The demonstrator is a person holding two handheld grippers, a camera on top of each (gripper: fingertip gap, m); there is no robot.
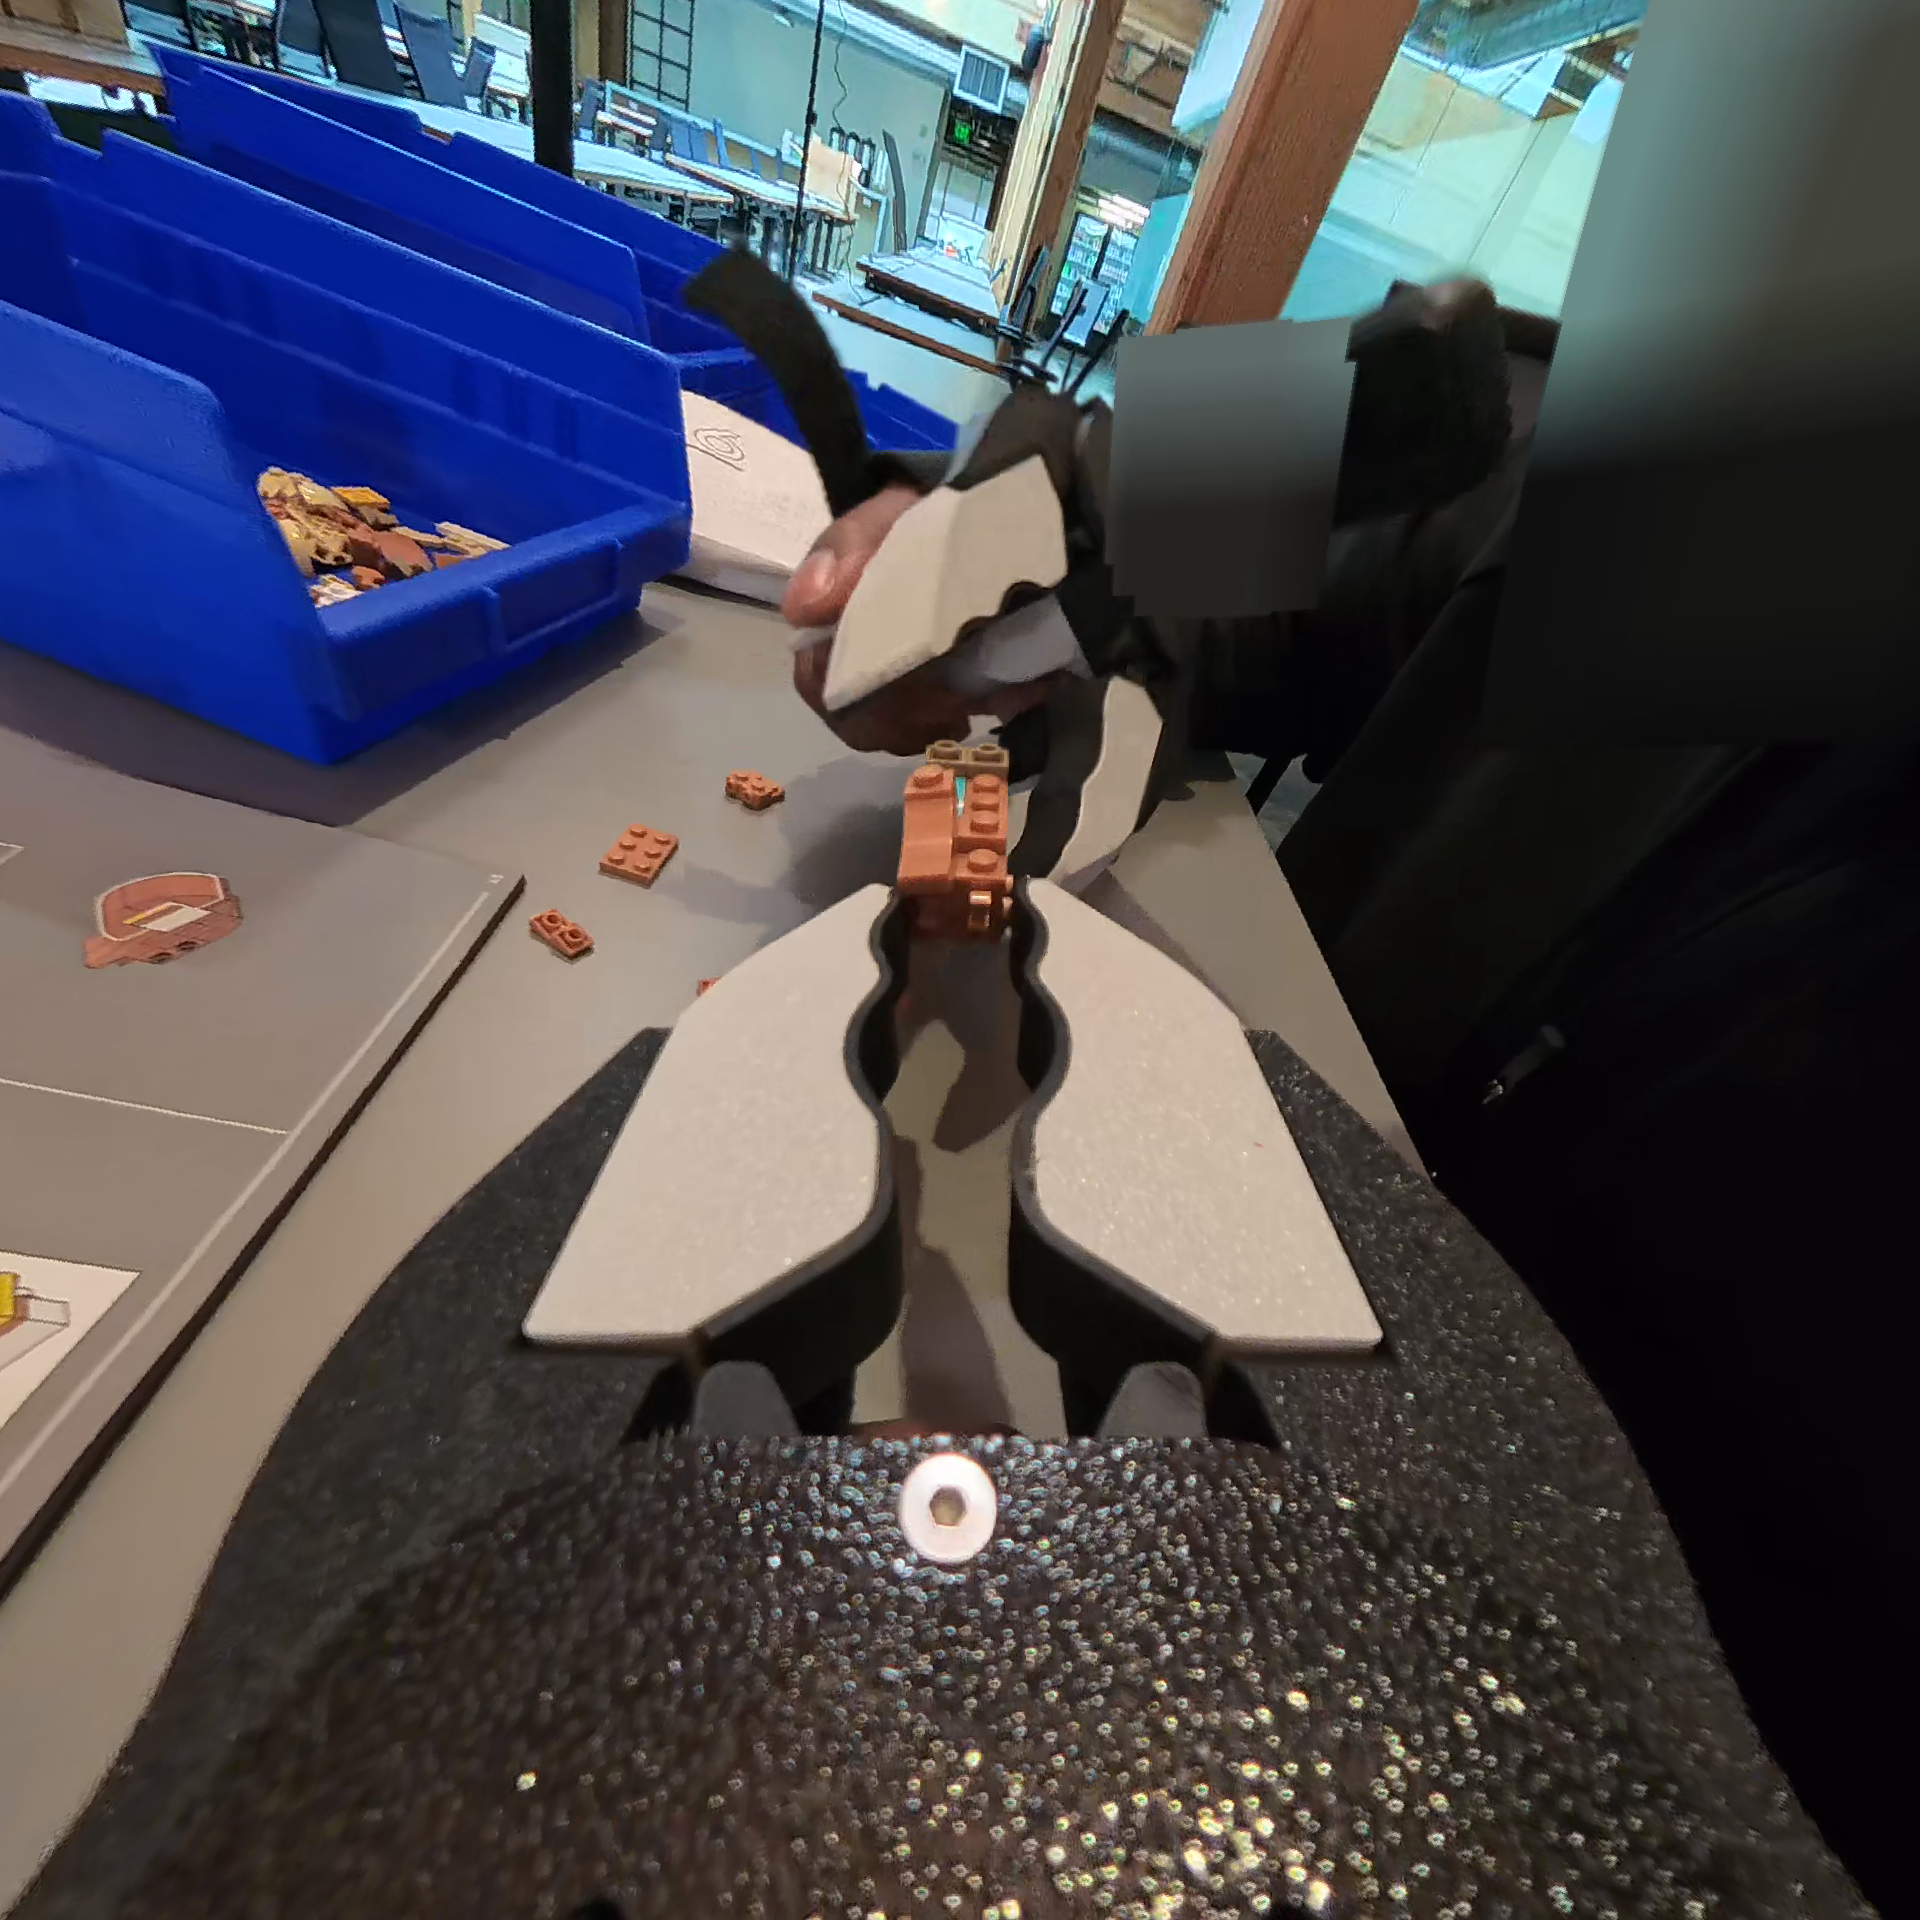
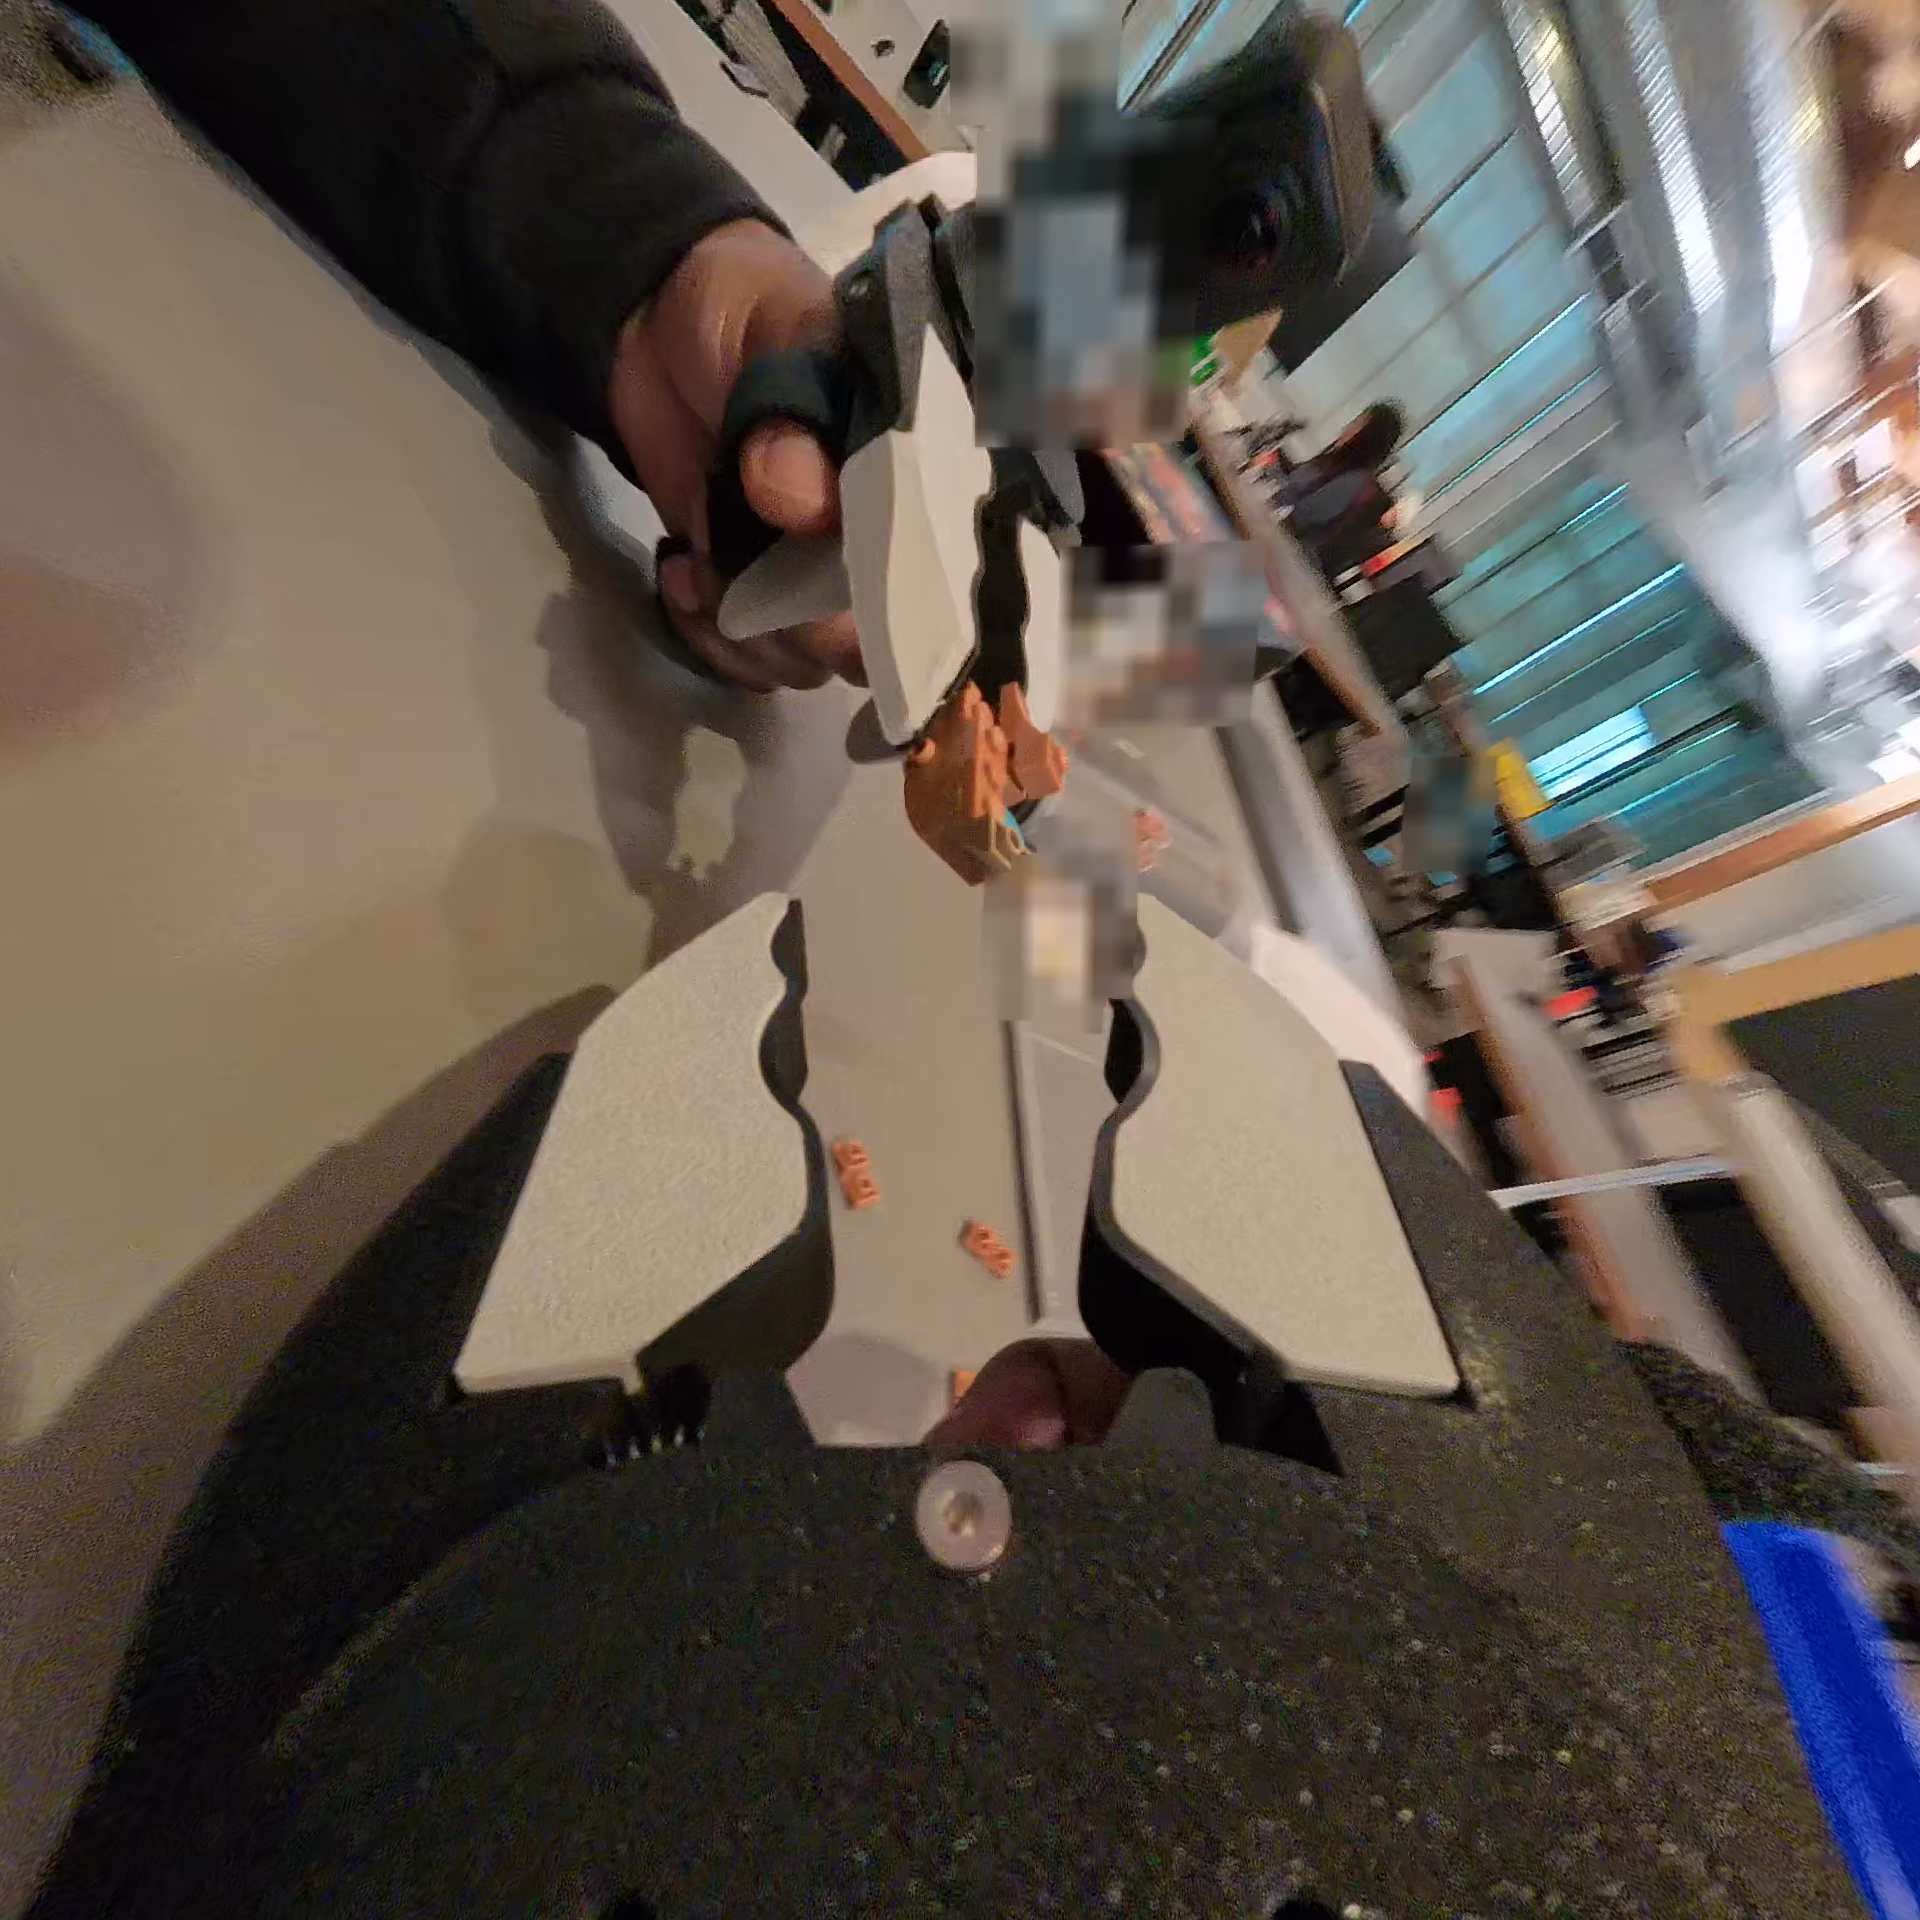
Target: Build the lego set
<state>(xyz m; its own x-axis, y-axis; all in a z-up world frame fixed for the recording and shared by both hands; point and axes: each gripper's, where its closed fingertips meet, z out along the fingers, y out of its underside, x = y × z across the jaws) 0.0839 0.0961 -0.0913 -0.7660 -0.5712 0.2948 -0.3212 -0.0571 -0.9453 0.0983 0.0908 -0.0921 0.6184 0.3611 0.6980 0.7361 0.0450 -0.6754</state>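
My left gripper [image 1: 951, 896] is shut on the near end of a small brown brick assembly [image 1: 956, 826] and holds it above the grey table [image 1: 582, 748]. A tan plate [image 1: 966, 756] sits on the assembly's far end, with a sliver of teal beside it. My right gripper [image 2: 966, 925] is open and empty, its tips just short of the assembly [image 2: 961, 790]. In the left wrist view the right gripper's fingers [image 1: 935, 582] stand spread on either side of the assembly's far end without pressing on it. The left gripper's fingers [image 2: 914, 582] also show in the right wrist view, clamped on the assembly.
A blue bin [image 1: 499, 613] with several brown and tan pieces [image 1: 364, 530] stands at the left, more blue bins behind it. An open instruction booklet [image 1: 208, 1039] lies front left. Loose brown plates [image 1: 638, 855] [image 1: 561, 932] [image 1: 754, 790] lie on the table. The table edge runs at the right. The grippers are tip to tip, or close to it.
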